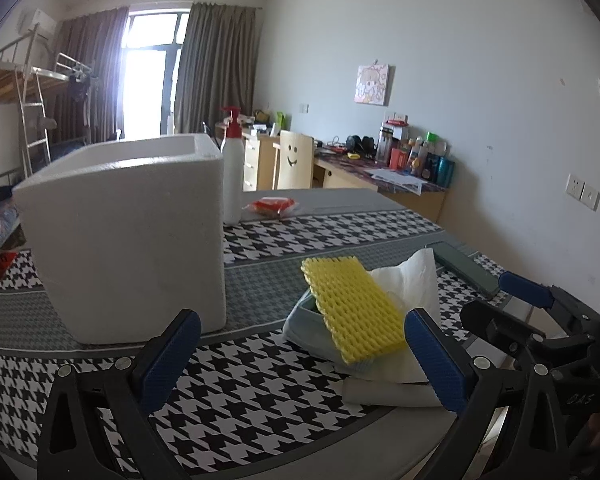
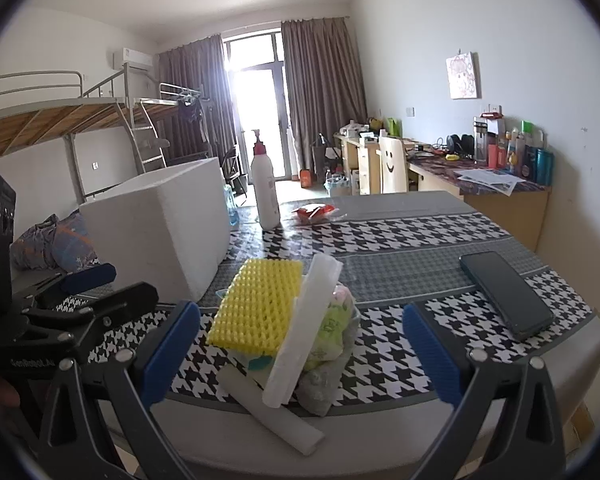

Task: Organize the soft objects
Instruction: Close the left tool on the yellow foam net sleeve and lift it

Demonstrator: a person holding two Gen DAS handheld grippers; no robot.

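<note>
While hovering low over the near table [image 1: 260,384] edge, left gripper [image 1: 300,360] wide open, empty; right gripper [image 2: 300,354] likewise spread, holding nothing. Between both, a heap of soft things: yellow foam net [image 2: 256,308] on top, tilted; white foam sheet [image 2: 304,328] leaning beside it; crumpled bags [image 2: 332,332] under; a foam strip [image 2: 268,412] at the edge. Left of the heap, close by, an open white foam box [image 1: 128,240]. Behind the box, a pump bottle [image 1: 233,168] and a red packet [image 1: 274,205]. Right of the heap, a dark phone [image 2: 504,294] lying flat.
</note>
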